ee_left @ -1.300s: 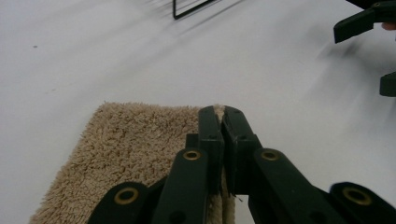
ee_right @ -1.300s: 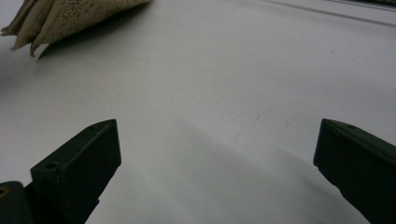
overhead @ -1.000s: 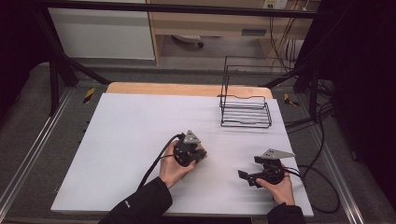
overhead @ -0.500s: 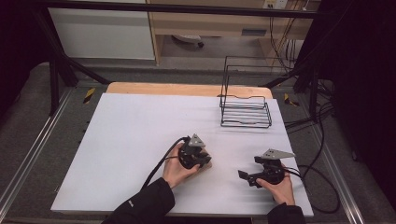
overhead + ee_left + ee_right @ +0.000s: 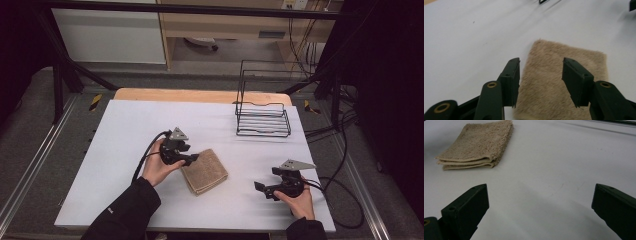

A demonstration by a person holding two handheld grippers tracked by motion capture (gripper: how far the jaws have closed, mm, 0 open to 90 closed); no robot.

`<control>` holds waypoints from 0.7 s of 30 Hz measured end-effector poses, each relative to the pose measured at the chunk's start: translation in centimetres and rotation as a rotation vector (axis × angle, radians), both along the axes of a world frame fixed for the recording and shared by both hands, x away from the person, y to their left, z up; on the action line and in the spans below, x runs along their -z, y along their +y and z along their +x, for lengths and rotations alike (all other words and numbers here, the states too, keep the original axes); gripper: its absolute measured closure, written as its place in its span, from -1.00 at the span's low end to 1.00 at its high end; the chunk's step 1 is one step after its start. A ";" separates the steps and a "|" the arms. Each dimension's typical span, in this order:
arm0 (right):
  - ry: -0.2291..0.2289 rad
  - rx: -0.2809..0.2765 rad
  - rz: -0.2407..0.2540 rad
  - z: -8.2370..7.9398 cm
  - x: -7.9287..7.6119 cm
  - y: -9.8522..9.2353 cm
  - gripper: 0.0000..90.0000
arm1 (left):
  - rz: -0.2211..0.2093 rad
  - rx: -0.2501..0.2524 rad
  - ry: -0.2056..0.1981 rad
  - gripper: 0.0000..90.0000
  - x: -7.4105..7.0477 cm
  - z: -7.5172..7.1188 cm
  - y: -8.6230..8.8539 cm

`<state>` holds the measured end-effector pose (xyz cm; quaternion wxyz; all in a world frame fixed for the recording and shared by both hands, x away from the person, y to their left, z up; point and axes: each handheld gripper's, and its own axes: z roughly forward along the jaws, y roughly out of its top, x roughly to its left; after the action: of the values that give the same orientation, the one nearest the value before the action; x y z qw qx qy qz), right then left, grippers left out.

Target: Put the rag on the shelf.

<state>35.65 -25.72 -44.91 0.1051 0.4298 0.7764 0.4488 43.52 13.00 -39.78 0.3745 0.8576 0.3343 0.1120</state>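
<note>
A folded beige towel [image 5: 206,172] lies flat on the white table [image 5: 120,130], a little front of centre. My left gripper [image 5: 191,159] sits at the towel's left edge and points across it. Its jaws have just been opening and stand apart. In the left gripper view the towel [image 5: 576,53] lies under and beyond the left gripper [image 5: 541,62], and the pads do not press on it. My right gripper [image 5: 265,181] rests at the front right, open and empty. In the right gripper view the towel [image 5: 479,142] shows its stacked folds beyond the right gripper [image 5: 540,192].
A black wire rack [image 5: 262,117] stands at the back right of the table. A wooden strip [image 5: 200,95] runs along the table's far edge. Cables [image 5: 340,200] trail off the right side.
The left hand has drawn its gripper to the left, and the towel it covered has come into sight. Its jaws now stand apart. The right gripper has stayed put.
</note>
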 end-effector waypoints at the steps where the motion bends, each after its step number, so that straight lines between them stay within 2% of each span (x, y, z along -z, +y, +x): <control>1: 0.000 0.006 0.000 0.0 -0.1 0.1 -0.96 | 0.011 -0.006 0.012 0.07 0.3 0.2 0.3; 4: -0.009 0.016 -0.011 0.0 -0.3 0.5 -0.94 | 0.037 -0.012 0.051 0.07 1.3 0.6 1.2; 9: -0.031 0.027 -0.008 0.0 -0.8 1.8 -0.94 | 0.043 -0.022 0.111 0.18 3.1 0.6 2.1; 11: -0.022 0.042 -0.013 0.0 -1.0 2.6 -0.95 | 0.043 -0.024 0.116 0.26 3.6 0.5 2.4; 12: -0.010 0.050 -0.011 0.0 -1.1 3.0 -0.95 | 0.023 -0.024 0.122 0.30 3.8 0.5 2.4; 13: -0.010 0.050 -0.011 0.0 -1.1 3.0 -0.95 | 0.023 -0.024 0.122 0.34 3.8 0.5 2.4; 14: 0.008 0.059 -0.023 0.0 -1.2 4.0 -0.94 | 0.011 -0.016 0.132 0.38 4.0 0.5 2.5; 16: 0.019 0.060 -0.028 0.1 -1.2 4.8 -0.93 | 0.006 -0.011 0.133 0.47 4.2 0.4 2.4; 21: 0.047 0.039 -0.016 0.5 -1.0 6.9 -0.69 | -0.002 -0.008 0.141 0.60 4.4 0.3 2.3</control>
<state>36.12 -18.87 -43.92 0.0990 0.4543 0.7738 0.4301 43.82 15.31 -44.14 0.3506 0.8616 0.3633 0.0523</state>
